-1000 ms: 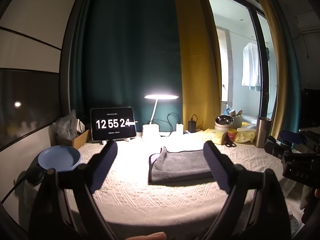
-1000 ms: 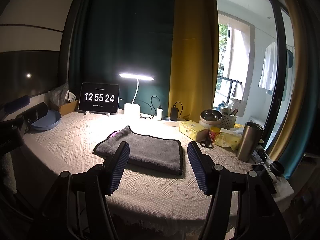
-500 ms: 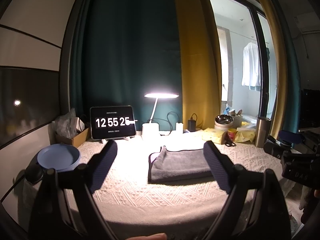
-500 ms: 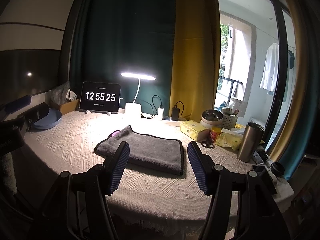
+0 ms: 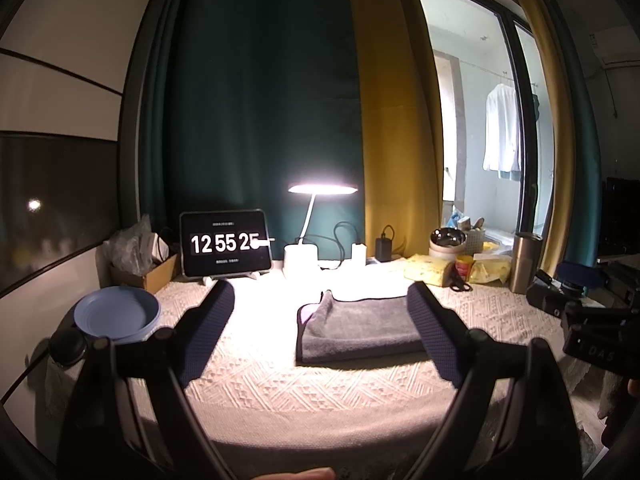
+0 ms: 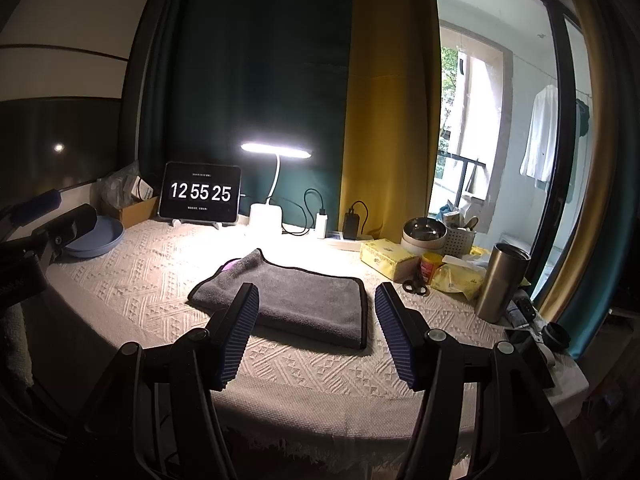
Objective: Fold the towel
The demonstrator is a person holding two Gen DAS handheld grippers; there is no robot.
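Note:
A grey towel (image 5: 358,330) with a dark hem lies folded flat in the middle of the table; it also shows in the right wrist view (image 6: 296,300). A bit of purple shows at its far left corner. My left gripper (image 5: 320,316) is open and empty, held back from the table's near edge, with the towel ahead and slightly right. My right gripper (image 6: 316,312) is open and empty, held above the near edge, with the towel just beyond its fingertips. Neither touches the towel.
A white patterned cloth (image 6: 152,276) covers the table. At the back stand a clock tablet (image 6: 200,194), a lit desk lamp (image 6: 276,150) and chargers. A blue plate (image 5: 116,314) lies left. A tissue pack (image 6: 386,254), scissors (image 6: 414,286) and a steel tumbler (image 6: 500,282) are right.
Both grippers and the towel stay put. Only the clock has ticked from 12:55:24 to 12:55:25.

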